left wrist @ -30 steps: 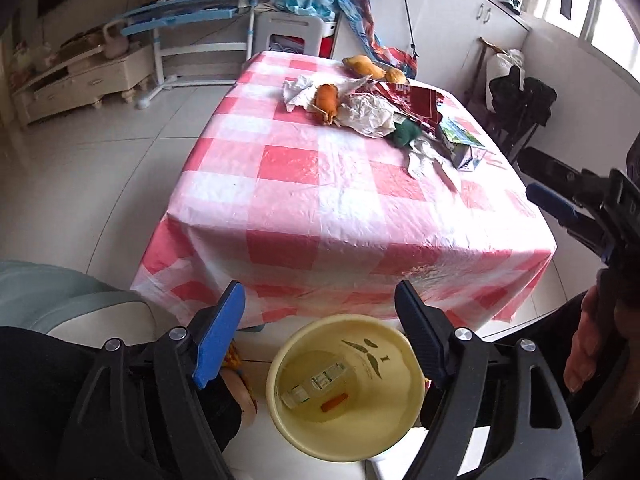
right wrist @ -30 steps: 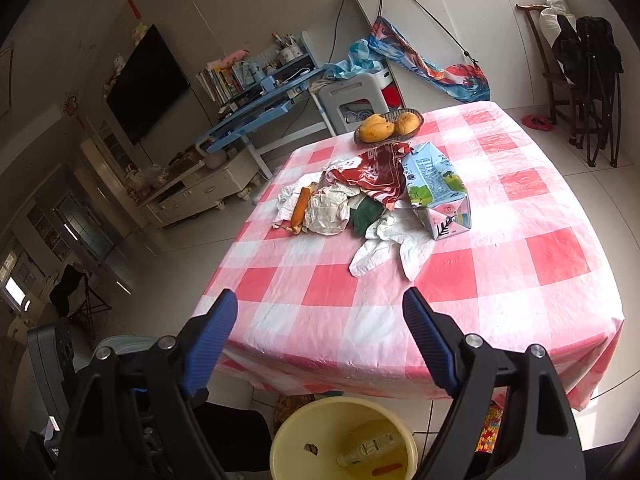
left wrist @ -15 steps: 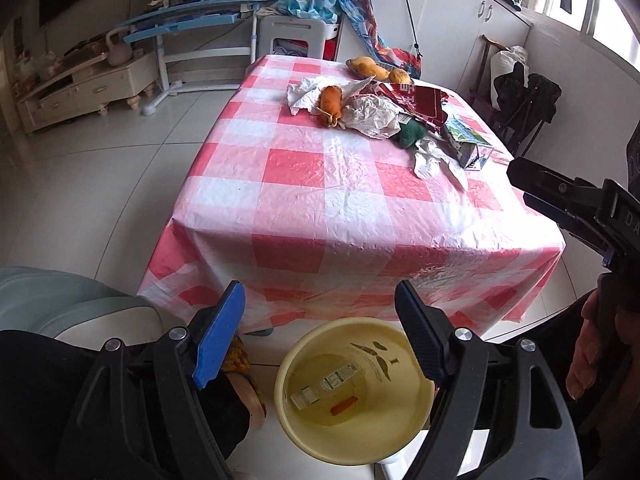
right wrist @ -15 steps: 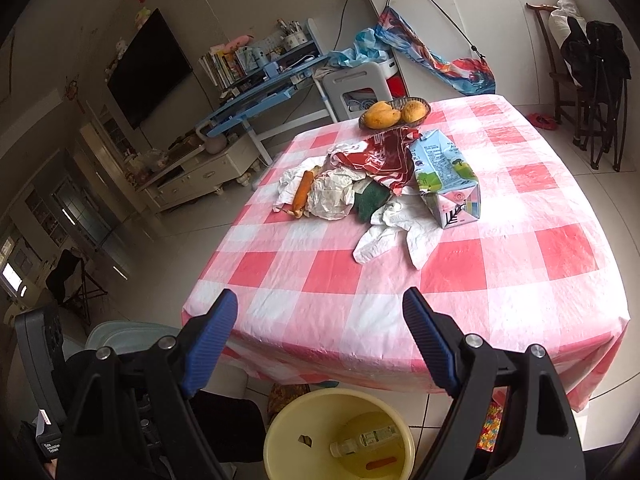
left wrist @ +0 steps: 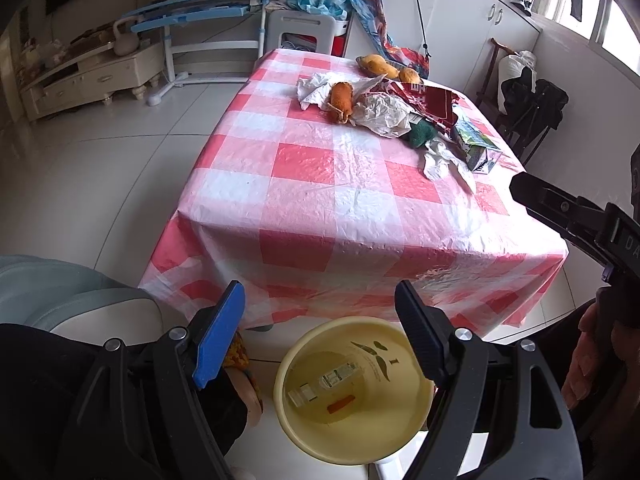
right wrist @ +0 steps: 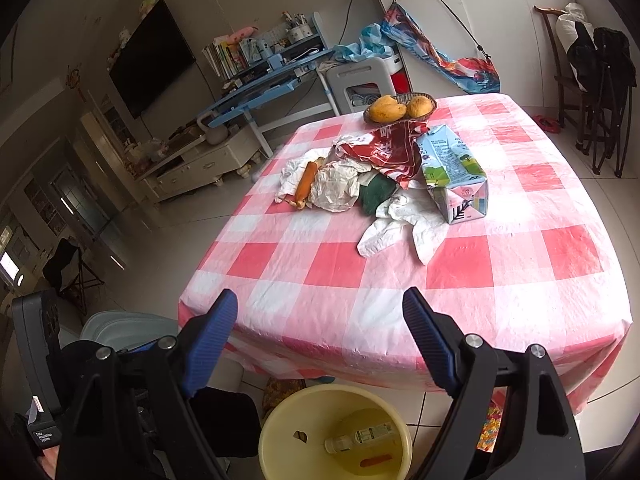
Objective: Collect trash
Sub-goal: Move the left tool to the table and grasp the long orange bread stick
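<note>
Hovering over the round yellow plastic bin [left wrist: 352, 392], your left hand-held gripper [left wrist: 320, 312] and right hand-held gripper [right wrist: 320, 320] both gape wide and empty. Crumpled paper trash [right wrist: 336, 190] and a creased milk carton [right wrist: 456, 172] lie heaped on the glossy checked worktop [right wrist: 460, 272].

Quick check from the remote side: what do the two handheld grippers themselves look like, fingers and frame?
Both match: the left gripper and right gripper have black angular frames with silver bolt heads and long tapered fingers faced with ribbed blue pads. No cables show.
</note>
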`<state>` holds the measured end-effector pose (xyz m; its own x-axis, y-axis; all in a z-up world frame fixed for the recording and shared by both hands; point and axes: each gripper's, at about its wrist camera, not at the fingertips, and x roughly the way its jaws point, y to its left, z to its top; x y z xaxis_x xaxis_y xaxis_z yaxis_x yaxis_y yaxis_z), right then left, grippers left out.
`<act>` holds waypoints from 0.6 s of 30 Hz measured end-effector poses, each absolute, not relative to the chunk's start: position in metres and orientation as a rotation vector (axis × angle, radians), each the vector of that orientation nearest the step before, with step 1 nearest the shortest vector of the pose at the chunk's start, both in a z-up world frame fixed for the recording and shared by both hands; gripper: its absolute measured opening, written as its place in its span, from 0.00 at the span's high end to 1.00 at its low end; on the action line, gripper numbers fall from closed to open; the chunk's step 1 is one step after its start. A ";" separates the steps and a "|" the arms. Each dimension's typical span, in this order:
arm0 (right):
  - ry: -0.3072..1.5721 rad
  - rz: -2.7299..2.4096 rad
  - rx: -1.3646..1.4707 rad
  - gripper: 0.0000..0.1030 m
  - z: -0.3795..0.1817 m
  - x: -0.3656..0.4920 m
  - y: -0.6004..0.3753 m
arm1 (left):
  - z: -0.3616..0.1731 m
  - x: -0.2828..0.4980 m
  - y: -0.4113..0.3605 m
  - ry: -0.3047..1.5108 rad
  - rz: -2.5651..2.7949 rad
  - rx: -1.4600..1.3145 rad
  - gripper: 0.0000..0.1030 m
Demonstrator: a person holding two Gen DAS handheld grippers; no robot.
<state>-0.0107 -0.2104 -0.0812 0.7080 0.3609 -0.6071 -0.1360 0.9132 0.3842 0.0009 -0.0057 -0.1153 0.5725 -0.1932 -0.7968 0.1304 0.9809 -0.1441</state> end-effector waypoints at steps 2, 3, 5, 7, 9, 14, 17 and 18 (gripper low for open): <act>0.737 0.281 0.322 0.21 -0.082 -0.010 -0.210 | -0.116 0.001 -0.006 0.947 -0.190 -0.074 0.28; 0.736 0.281 0.322 0.21 -0.082 -0.010 -0.210 | -0.116 0.001 -0.005 0.947 -0.190 -0.074 0.28; 0.734 0.283 0.324 0.21 -0.082 -0.010 -0.210 | -0.116 0.001 -0.005 0.947 -0.190 -0.079 0.28; 0.732 0.287 0.326 0.21 -0.081 -0.005 -0.209 | -0.112 0.003 -0.003 0.936 -0.194 -0.100 0.28; 0.745 0.285 0.328 0.21 -0.081 0.005 -0.210 | -0.101 0.011 0.000 0.908 -0.200 -0.131 0.28; 0.772 0.297 0.263 0.21 -0.080 0.043 -0.202 | -0.074 0.050 0.000 0.853 -0.194 -0.105 0.28; 0.815 0.299 0.193 0.21 -0.086 0.066 -0.194 | -0.071 0.085 0.006 0.866 -0.177 -0.142 0.28; 0.828 0.292 0.160 0.21 -0.088 0.073 -0.192 | -0.070 0.096 0.009 0.870 -0.172 -0.161 0.28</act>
<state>0.0733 -0.1925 -0.0877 0.6396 0.3172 -0.7002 -0.1929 0.9480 0.2532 0.0962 0.0087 -0.0700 0.6328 -0.2153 -0.7438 0.0841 0.9740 -0.2104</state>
